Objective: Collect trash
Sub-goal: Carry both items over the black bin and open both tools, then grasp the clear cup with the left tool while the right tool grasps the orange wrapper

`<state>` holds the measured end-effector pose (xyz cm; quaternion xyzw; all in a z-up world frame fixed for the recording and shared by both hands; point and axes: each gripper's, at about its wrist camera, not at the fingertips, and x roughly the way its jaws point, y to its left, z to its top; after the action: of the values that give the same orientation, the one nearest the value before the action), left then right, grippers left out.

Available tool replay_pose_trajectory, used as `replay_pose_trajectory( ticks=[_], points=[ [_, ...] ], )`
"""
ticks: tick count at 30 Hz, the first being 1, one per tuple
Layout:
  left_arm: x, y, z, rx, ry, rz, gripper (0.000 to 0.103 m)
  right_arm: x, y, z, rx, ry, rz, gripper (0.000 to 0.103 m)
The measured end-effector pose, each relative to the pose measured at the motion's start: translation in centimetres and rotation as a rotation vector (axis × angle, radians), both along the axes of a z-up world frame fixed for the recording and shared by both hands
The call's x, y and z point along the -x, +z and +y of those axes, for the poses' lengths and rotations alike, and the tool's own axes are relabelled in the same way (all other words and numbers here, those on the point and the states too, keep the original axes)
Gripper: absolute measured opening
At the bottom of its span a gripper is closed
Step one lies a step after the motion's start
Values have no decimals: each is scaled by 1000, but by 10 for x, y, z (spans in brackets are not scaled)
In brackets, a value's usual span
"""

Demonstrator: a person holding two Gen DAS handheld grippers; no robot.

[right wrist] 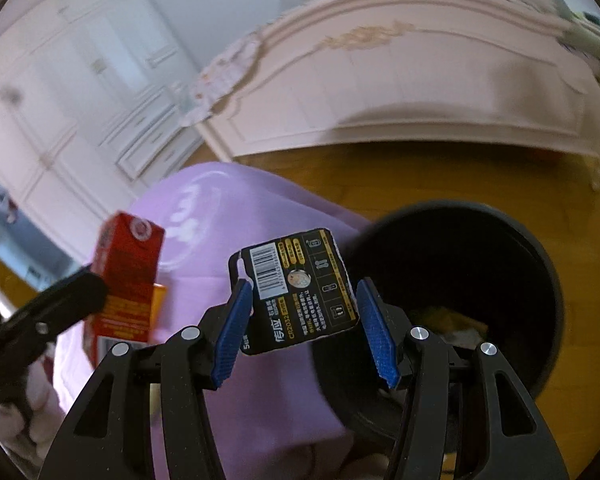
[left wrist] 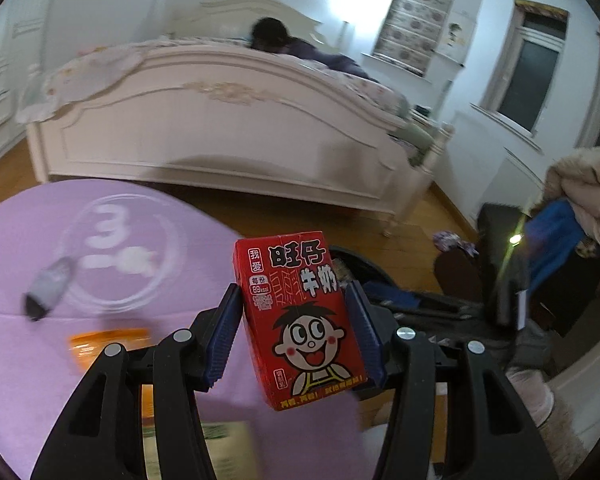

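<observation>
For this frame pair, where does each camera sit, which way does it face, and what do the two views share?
Left wrist: rides the left hand-held gripper, looking along its fingers at the red milk carton it clamps, purple mat and bed beyond.
Right wrist: rides the right hand-held gripper, which clamps a battery card beside the black trash bin.
Shared: carton, mat, bed; the left gripper shows at the right view's left edge.

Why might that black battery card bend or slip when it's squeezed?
The black battery card looks thin and flat, so it probably flexes easily. The right hand-held gripper pinches only its edges, so it might twist. It likely weighs very little.
</observation>
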<state>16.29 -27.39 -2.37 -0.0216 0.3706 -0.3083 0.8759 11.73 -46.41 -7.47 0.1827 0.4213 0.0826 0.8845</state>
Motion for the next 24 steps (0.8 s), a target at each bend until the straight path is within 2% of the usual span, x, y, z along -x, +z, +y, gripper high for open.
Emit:
replay_pose_trajectory(
  ticks=[6,18,19,20,21,22,24],
  points=[
    [-9,-25,-51,-6,-88,73,53,7,-42,-29,23,-84,113,55],
    [-14,-57,-107,-82,-166,151,56,22,-83,-71,0,-195,186,56],
    [-13,-58,-108,-96,-166,149,58,24,-85,-72,6,-205,192,58],
    [-11,-58,-109,-113,-162,141,70,26,-87,-73,6,-215,200,70],
    [-9,-56,-108,-123,-155,129,85,26,-88,-74,4,-223,201,76],
    [-8,-54,-107,-126,-149,117,89,28,-88,-74,0,-231,197,80],
    [-2,-45,-97,-131,-141,87,91,30,-88,-73,-8,-224,192,80]
  ],
)
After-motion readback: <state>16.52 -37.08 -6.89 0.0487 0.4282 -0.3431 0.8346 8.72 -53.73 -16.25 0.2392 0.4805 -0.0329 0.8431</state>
